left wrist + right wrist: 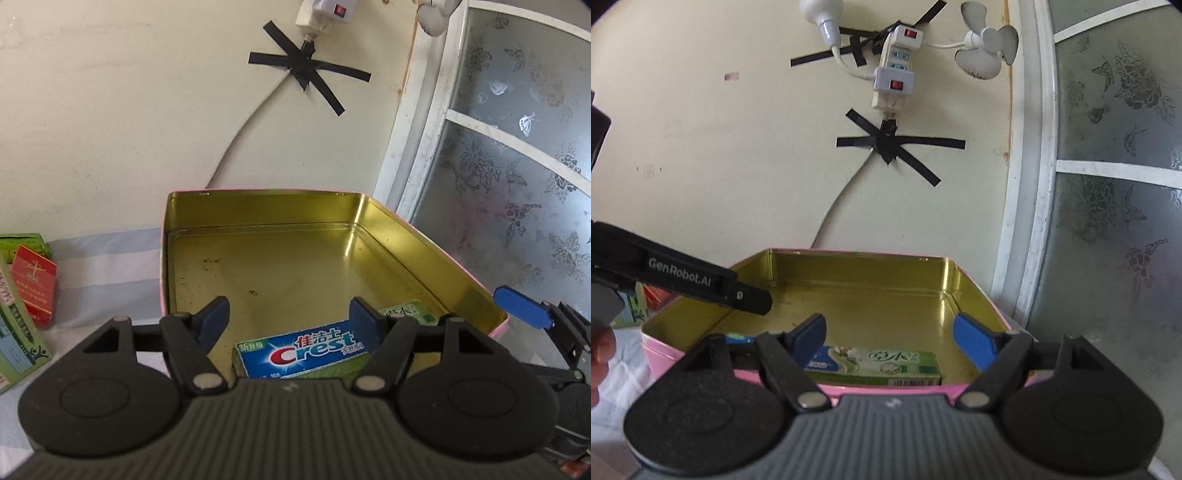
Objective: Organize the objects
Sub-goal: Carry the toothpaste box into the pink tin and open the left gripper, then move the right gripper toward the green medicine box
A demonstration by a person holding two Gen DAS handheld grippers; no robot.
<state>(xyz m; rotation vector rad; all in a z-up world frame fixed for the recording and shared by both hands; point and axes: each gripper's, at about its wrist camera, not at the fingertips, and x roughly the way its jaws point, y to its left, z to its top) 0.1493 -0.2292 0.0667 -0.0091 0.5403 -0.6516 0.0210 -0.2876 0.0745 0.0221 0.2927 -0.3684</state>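
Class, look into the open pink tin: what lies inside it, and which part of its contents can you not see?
Inside the pink tin, along its near wall, lies a Crest toothpaste box on the gold floor. Beside it lies a green box. The left gripper hides the Crest box's near end.

Surface is a cloth-covered top [110,266], pale blue/white stripes. Pink tin [424,236] sits on it against the wall. Left of the tin: red box [35,286] and green cartons [20,343].
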